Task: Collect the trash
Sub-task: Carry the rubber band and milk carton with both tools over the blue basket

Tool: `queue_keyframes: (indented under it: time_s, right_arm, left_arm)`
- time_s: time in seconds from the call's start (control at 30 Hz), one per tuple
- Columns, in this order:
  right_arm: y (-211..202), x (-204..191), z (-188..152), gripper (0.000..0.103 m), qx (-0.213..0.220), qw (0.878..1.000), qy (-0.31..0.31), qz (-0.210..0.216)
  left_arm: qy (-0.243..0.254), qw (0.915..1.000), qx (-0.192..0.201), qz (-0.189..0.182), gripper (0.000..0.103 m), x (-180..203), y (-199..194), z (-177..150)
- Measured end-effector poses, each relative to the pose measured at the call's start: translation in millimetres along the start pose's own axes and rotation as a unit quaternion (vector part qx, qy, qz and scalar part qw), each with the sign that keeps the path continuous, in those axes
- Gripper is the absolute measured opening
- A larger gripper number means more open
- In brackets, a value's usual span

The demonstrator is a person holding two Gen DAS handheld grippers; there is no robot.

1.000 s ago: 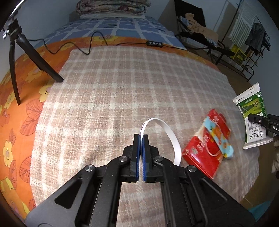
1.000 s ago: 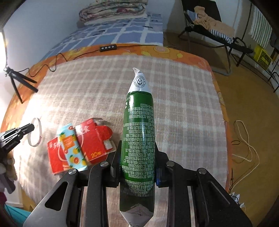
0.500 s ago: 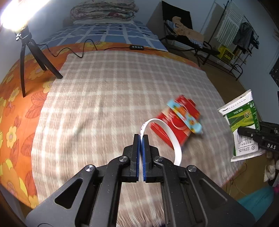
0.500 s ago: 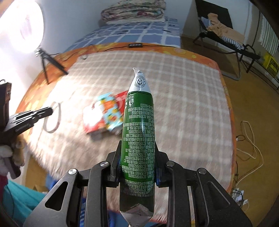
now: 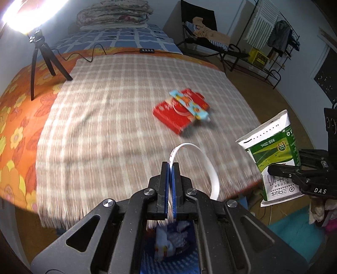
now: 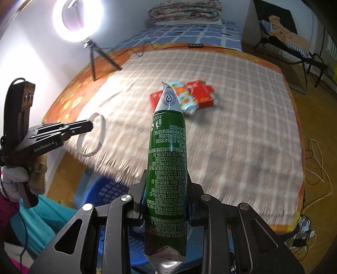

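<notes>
On plaid blanket [image 5: 118, 118]: red carton [image 5: 179, 113]; ring light [image 6: 78, 19] glaring.

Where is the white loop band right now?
The white loop band is pinched in the left gripper, held past the plaid blanket's near edge, above the blue basket.

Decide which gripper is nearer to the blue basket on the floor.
Left. The left gripper, shut on the white band, hangs directly above the blue basket; the right gripper, holding the green carton, is off beside it.
</notes>
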State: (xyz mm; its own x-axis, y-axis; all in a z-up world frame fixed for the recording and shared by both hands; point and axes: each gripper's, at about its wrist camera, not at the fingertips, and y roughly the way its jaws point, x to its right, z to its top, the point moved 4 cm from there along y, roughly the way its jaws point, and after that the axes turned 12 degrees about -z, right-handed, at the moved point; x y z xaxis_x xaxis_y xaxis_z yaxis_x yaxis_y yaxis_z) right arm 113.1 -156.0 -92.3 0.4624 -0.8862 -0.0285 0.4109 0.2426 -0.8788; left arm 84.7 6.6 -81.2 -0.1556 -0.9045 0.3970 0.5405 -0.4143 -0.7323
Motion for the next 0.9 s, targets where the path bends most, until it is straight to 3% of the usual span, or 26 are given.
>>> queue_keyframes:
  time_s: [0.37,0.9]
  right_arm:
    - [13,-32,-64,0.026,-0.046,0.998,-0.022,0.028]
    - [54,-69,-114,0.026,-0.118,0.990,-0.066,0.049]
  left_arm:
    - [0.012,0.9989,-0.045,-0.003,0.000,21,7,-72]
    - [0.010,0.9937,-0.111,0.010,0.000,12,36,-134]
